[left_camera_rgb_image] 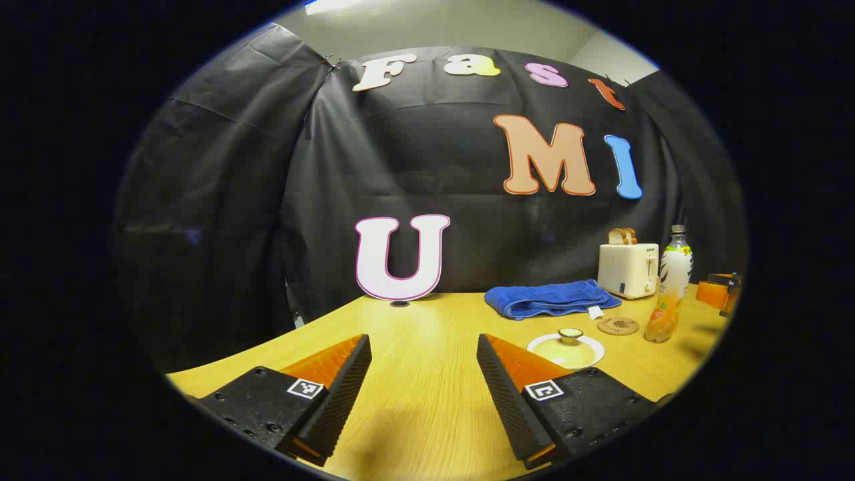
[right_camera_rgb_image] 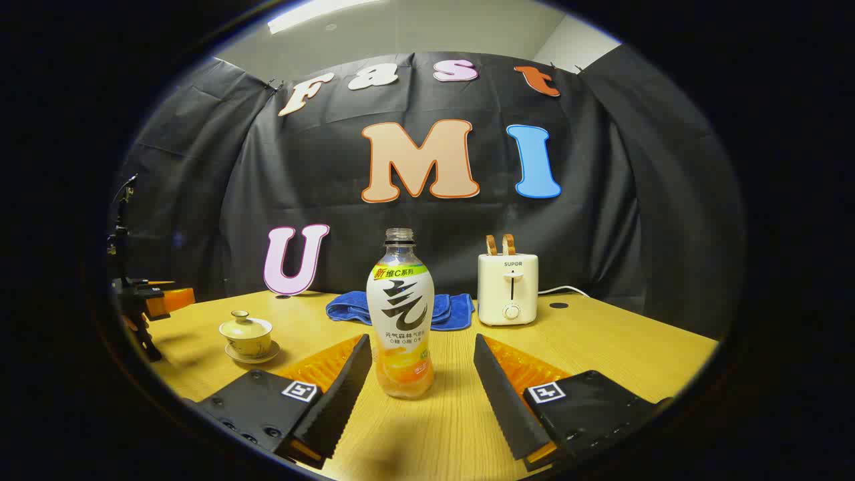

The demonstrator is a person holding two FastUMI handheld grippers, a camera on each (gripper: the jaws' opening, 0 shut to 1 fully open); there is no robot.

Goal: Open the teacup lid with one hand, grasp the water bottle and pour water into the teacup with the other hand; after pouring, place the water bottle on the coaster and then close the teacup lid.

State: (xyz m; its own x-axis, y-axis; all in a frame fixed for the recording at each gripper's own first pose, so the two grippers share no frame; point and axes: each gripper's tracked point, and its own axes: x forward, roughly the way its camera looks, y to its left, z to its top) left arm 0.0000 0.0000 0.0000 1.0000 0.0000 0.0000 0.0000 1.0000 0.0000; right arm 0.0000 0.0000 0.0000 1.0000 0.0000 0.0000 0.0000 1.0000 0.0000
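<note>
Water bottle (right_camera_rgb_image: 400, 321) is framed upright between the spread fingers of the right gripper (right_camera_rgb_image: 422, 364).
Nothing is gripped; the left gripper (left_camera_rgb_image: 423, 364) is likewise held wide open, the lidded teacup (right_camera_rgb_image: 246, 332) left untouched.

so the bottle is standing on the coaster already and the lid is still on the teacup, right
Not quite. In the left gripper view the water bottle stands on the bare table, beside the coaster, not on it. The rest holds: the right gripper view shows the lid on the teacup.
</note>
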